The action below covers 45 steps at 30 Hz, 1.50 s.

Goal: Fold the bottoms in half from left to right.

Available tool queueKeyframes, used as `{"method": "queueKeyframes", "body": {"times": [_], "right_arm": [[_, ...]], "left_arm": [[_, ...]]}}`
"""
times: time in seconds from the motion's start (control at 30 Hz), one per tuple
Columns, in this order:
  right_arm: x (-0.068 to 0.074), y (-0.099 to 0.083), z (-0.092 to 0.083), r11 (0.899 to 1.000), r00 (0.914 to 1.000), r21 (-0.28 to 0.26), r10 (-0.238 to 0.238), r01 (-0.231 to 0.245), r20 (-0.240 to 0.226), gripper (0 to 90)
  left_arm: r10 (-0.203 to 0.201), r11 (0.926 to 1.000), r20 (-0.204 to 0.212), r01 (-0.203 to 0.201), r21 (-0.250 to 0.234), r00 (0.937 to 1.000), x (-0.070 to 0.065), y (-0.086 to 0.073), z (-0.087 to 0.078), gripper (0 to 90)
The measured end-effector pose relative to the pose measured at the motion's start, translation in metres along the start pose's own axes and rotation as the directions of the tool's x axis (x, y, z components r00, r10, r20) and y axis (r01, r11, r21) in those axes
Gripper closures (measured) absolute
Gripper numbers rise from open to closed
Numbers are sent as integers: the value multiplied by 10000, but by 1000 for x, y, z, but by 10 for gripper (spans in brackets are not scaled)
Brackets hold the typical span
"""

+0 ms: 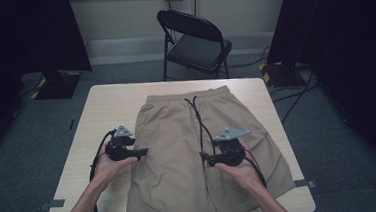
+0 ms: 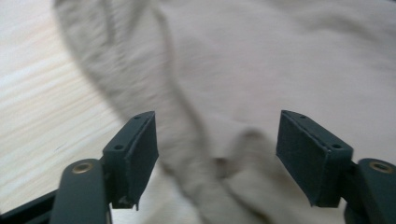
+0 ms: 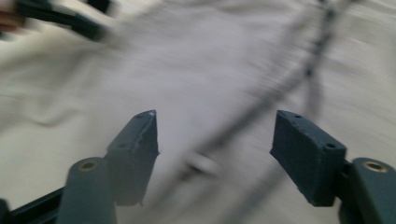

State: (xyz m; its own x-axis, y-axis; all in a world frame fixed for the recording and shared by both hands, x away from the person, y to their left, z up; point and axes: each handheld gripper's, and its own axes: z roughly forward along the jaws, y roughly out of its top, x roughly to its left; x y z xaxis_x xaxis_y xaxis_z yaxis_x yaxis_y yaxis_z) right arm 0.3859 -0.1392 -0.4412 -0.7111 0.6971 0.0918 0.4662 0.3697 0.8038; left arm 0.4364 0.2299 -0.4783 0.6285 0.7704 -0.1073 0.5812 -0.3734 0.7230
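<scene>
Both hand-held grippers gape, gripping nothing: left hand-held gripper [image 1: 143,151] at the shorts' [image 1: 179,151] edge, right hand-held gripper [image 1: 203,156] over the drawstring [image 1: 200,120]. Risk: snagging cord, bunching cloth across the bench [image 1: 110,99].

Bare bench [image 1: 110,99] surface runs as a strip along the left edge, a narrower strip along the far edge, and a small patch at the near right corner. The shorts [image 1: 199,155] cover the middle through to the near edge. A black drawstring [image 1: 200,120] lies loose down their centre, a snag point. A folding chair [image 1: 194,40] stands beyond the far edge.
</scene>
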Motion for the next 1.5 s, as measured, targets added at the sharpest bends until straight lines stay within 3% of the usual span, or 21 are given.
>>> {"method": "queueKeyframes", "body": {"times": [0.03, 0.07, 0.1, 0.13, 0.17, 0.2, 0.33, 0.4, 0.53, 0.57, 0.63, 0.7, 0.9, 1.0, 1.07, 1.1, 1.13, 1.17, 1.27, 1.37, 1.5], "right_arm": [[18, 7, 9, 9999, 9987, 33, -152, 154, -496, 343], [18, 7, 9, 9999, 9987, 33, -152, 154, -496, 343], [38, 12, 20, 9987, 9933, 211, -447, 472, -1062, 355], [38, 12, 20, 9987, 9933, 211, -447, 472, -1062, 355], [61, 16, 33, 9934, 9846, 421, -996, 1067, -1437, 376], [73, 17, 39, 9901, 9786, 508, -1208, 1309, -1665, 383], [111, 24, 61, 9813, 9516, 548, -1646, 1847, -2595, 440], [124, 27, 73, 9808, 9372, 601, -1580, 1853, -3110, 450], [140, 27, 88, 9812, 9267, 685, -1461, 1803, -3463, 509], [150, 27, 96, 9818, 9162, 729, -1357, 1754, -3771, 527], [160, 25, 105, 9766, 9068, 862, -1483, 1972, -3946, 542], [166, 22, 113, 9750, 9044, 1007, -1425, 1983, -4021, 539], [171, 16, 132, 9718, 9141, 1244, -1398, 2004, -3807, 478], [174, 15, 132, 9718, 9173, 1061, -1590, 2107, -3650, 478], [177, 17, 129, 9732, 9122, 983, -1567, 2080, -3786, 494], [179, 20, 126, 9751, 9034, 900, -1509, 2028, -4013, 498], [179, 20, 126, 9751, 9034, 900, -1509, 2028, -4013, 498], [182, 19, 127, 9686, 9006, 1158, -1559, 2199, -4058, 494], [181, 15, 132, 9618, 9048, 1477, -1558, 2303, -3963, 463], [181, 13, 135, 9664, 9026, 1495, -1320, 2091, -4098, 409], [188, 10, 134, 9615, 8993, 1304, -1718, 2420, -4023, 352]], "left_arm": [[-70, 9994, 292, 60, 333, 9995, 5, -5, 6, 306], [-70, 9994, 292, 60, 333, 9995, 5, -5, 6, 320], [256, 9984, 166, -264, 503, 9995, 5, -7, 8, 340], [256, 9984, 166, -264, 503, 9995, 5, -7, 8, 343], [203, 9990, 197, -211, 405, 9996, 4, -8, 9, 343], [203, 9990, 197, -211, 405, 9996, 4, -8, 9, 348], [483, 9979, 37, -484, 424, 9988, 2, -9, 9, 362], [498, 9981, 42, -499, 371, 9987, 2, -10, 9, 362], [374, 9989, 134, -377, 293, 9992, 4, -10, 9, 362], [376, 9989, 143, -380, 278, 9992, 4, -11, 9, 362], [349, 9991, 170, -353, 244, 9992, 4, -11, 9, 362], [375, 9990, 157, -378, 222, 9992, 4, -11, 9, 361], [447, 9988, 161, -450, 212, 9989, 3, -11, 9, 341], [481, 9986, 172, -484, 200, 9987, 3, -11, 9, 338], [497, 9985, 178, -500, 200, 9986, 3, -11, 9, 337], [501, 9985, 180, -505, 190, 9986, 3, -12, 10, 335], [505, 9985, 190, -509, 177, 9985, 3, -12, 10, 335], [490, 9986, 176, -493, 170, 9986, 3, -12, 10, 333], [547, 9983, 173, -550, 178, 9984, 3, -12, 10, 329], [553, 9984, 189, -556, 141, 9983, 3, -12, 11, 323], [576, 9982, 206, -580, 178, 9981, 3, -11, 10, 323]]}}
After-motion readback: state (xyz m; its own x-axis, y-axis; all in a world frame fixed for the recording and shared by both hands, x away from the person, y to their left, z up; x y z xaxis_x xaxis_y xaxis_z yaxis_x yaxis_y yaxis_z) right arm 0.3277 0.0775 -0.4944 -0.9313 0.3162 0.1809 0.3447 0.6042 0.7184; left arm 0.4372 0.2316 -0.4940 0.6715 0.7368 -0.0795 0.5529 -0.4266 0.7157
